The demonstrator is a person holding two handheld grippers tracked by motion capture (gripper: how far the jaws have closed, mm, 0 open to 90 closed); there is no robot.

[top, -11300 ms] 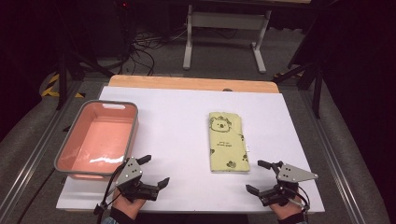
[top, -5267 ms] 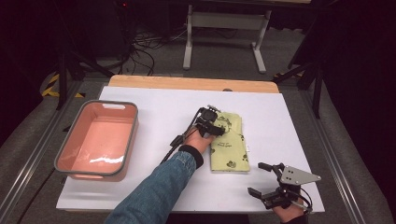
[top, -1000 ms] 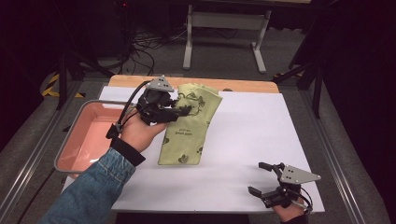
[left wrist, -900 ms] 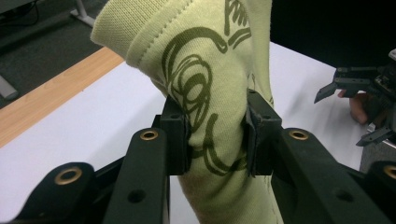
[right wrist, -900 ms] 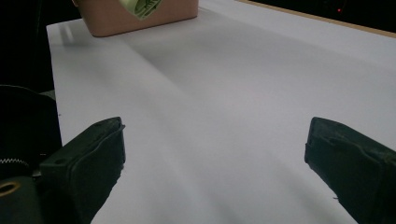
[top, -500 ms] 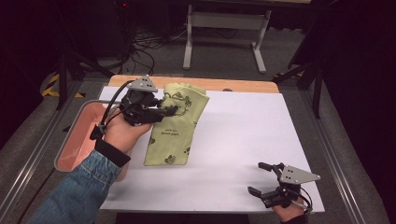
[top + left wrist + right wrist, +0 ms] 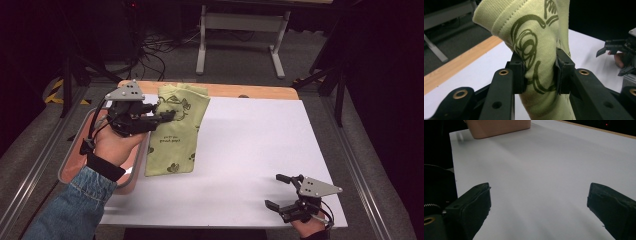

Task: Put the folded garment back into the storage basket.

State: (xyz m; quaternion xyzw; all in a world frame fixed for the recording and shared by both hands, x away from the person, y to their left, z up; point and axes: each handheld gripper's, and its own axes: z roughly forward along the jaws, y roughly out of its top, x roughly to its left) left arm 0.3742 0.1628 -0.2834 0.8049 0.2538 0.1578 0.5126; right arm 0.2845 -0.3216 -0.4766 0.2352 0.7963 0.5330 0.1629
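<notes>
A pale green cloth with a dark printed drawing hangs in the air over the left part of the white table. My left gripper is shut on its upper part, and the lower end trails down beside the pink tub. In the left gripper view both pads pinch the bunched cloth tightly. My right gripper rests near the table's front right corner, jaws wide apart with nothing between them. In the right gripper view the right gripper stands over bare white tabletop, with the pink tub far off.
The white table top has a wooden strip along its far edge. A metal rail runs along the left side. Behind the table stand a white stand and loose cables on the floor.
My left gripper has carried the cloth leftward, from over the table's middle-left to beside the pink tub. The right gripper has stayed in place.
</notes>
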